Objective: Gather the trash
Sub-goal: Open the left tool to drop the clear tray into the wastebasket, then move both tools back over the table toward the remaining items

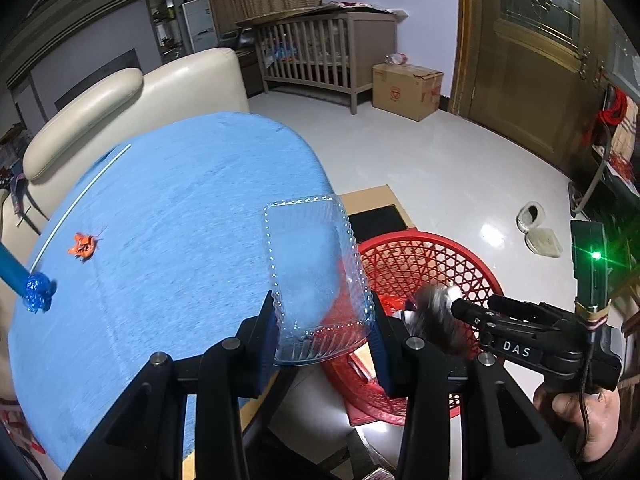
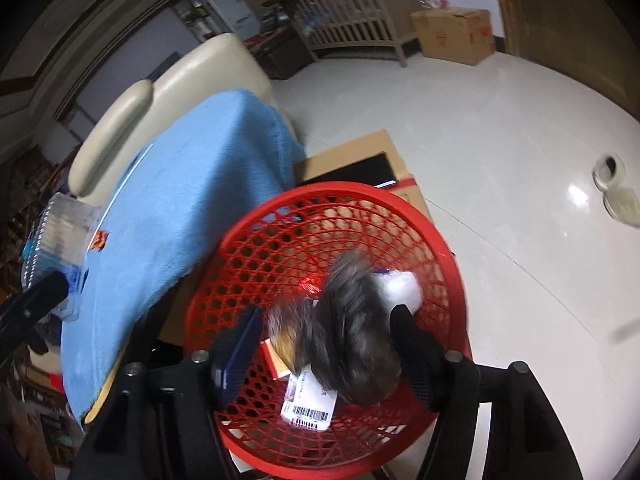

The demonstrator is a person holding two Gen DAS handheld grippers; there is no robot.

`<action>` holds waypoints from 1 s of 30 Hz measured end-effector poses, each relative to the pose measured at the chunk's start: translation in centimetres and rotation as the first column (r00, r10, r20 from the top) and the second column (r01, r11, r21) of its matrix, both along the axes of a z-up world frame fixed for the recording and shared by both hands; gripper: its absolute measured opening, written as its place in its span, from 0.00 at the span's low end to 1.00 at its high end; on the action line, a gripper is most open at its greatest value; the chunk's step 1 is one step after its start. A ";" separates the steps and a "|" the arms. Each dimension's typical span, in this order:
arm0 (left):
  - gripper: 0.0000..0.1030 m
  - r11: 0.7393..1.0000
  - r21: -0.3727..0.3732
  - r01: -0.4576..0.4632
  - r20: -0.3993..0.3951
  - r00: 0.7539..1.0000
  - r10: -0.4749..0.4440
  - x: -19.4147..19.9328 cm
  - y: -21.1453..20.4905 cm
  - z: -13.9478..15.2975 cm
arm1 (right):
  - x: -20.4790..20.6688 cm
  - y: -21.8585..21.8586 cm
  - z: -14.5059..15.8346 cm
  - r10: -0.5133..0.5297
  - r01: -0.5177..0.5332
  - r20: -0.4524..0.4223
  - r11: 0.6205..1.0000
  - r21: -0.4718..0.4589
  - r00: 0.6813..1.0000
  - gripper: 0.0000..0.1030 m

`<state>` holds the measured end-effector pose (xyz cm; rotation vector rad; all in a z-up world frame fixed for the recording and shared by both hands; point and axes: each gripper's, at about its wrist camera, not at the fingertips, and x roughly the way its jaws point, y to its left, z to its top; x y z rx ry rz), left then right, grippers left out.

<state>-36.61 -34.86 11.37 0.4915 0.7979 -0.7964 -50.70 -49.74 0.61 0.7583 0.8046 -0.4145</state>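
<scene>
Left wrist view. Your left gripper (image 1: 324, 332) is clamped on a clear plastic tray (image 1: 316, 276), one blue pad on each side wall, the tray tipped up at 12 o'clock from the jaws. It hangs over the edge of the blue cloth (image 1: 168, 240) covering the table, just above the rim of the red basket (image 1: 424, 256) at 3 o'clock. On the cloth: an orange wrapper (image 1: 83, 245) at 9 o'clock, and a crumpled blue foil ball (image 1: 37, 291) further left, near the cloth's edge. Your right gripper (image 1: 460, 308) comes in from 3 o'clock over the basket, with a blurred grey furry lump (image 1: 434, 312) at its tip.

Right wrist view. Your right gripper (image 2: 324, 344) points down into the red basket (image 2: 256, 224); its jaws stand partly open. The grey furry lump (image 2: 352, 332), motion-blurred, sits between the fingers; you cannot tell whether the right-hand finger still touches it, and the left pad is clear of it. Under it lie a white barcoded packet (image 2: 308, 404) and a white wad (image 2: 400, 288). The clear plastic tray (image 2: 60, 232) shows at 9 o'clock, above the blue cloth (image 2: 180, 184).
</scene>
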 end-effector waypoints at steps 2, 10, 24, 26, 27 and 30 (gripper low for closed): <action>0.41 1.000 0.005 0.010 -0.004 1.000 -0.010 -0.1 -0.5 -0.1 | -0.6 -0.4 0.1 -0.023 0.023 0.005 1.000 -0.004 1.000 0.68; 0.41 0.997 0.028 0.070 -0.051 0.996 -0.068 -1.0 -2.7 -1.3 | -3.1 -2.1 2.6 -0.133 0.139 0.116 0.990 -0.040 0.984 0.69; 0.42 0.986 0.094 0.141 -0.088 0.987 -0.132 -2.4 -6.4 -3.9 | -4.8 -3.6 3.6 -0.208 0.214 0.184 0.977 -0.014 0.961 0.69; 0.48 0.983 0.099 0.153 -0.109 0.984 -0.142 -2.4 -6.9 -4.4 | -4.9 -3.7 3.5 -0.211 0.216 0.185 0.976 -0.011 0.960 0.69; 0.51 0.982 0.099 0.162 -0.128 0.981 -0.149 -2.4 -7.2 -4.6 | -5.0 -3.7 3.4 -0.212 0.217 0.185 0.976 -0.008 0.960 0.69; 0.61 0.978 0.091 0.189 -0.225 0.960 -0.164 -1.8 -7.8 -5.5 | -5.2 -4.0 3.2 -0.218 0.222 0.186 0.975 0.000 0.958 0.69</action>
